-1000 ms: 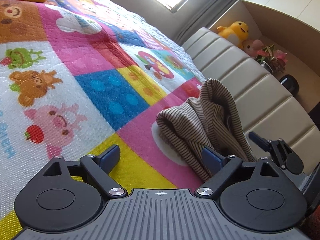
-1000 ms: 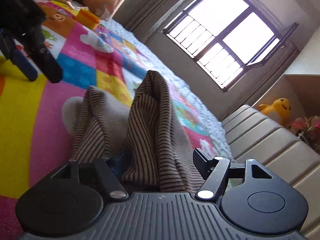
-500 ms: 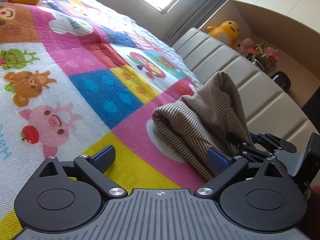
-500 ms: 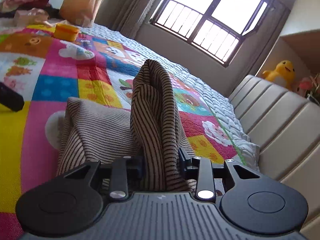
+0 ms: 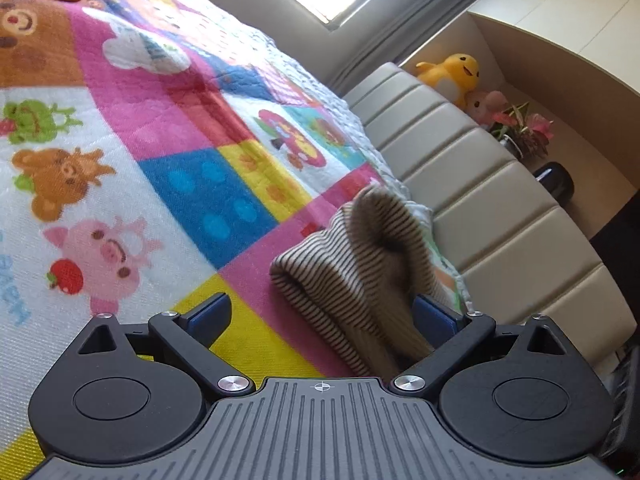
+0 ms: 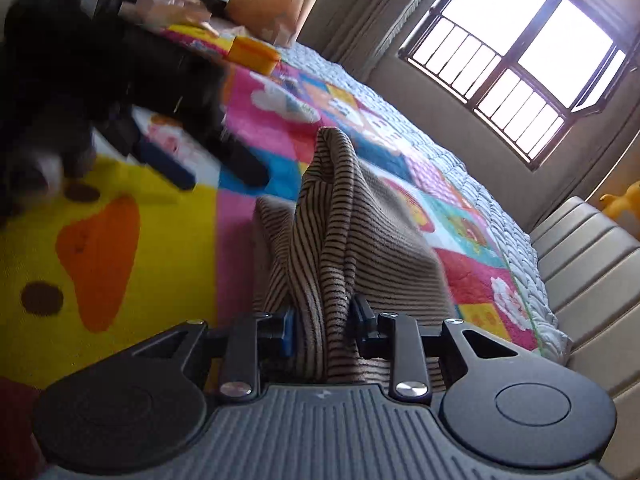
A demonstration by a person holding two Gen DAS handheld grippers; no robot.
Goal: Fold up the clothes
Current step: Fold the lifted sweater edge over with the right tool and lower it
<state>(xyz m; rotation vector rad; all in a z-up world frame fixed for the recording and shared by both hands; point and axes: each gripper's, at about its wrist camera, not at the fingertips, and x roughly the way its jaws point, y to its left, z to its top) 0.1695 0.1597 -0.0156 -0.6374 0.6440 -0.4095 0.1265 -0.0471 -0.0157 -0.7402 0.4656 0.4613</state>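
Closing in now — the left gripper (image 5: 322,314) has slid up against the striped garment (image 5: 360,264), which a second ago sat off to its right. Its jaws are spread wide, cloth between them but not pinched. Over on the right, the right gripper (image 6: 322,330) is clamped tight on a raised fold of the striped garment (image 6: 340,216), bunched on the cartoon quilt (image 5: 120,128) near the padded headboard (image 5: 480,200). Best play, I'd say: pinch the neighbouring edge level with the right — then lift together. Both tools point low along the quilt.
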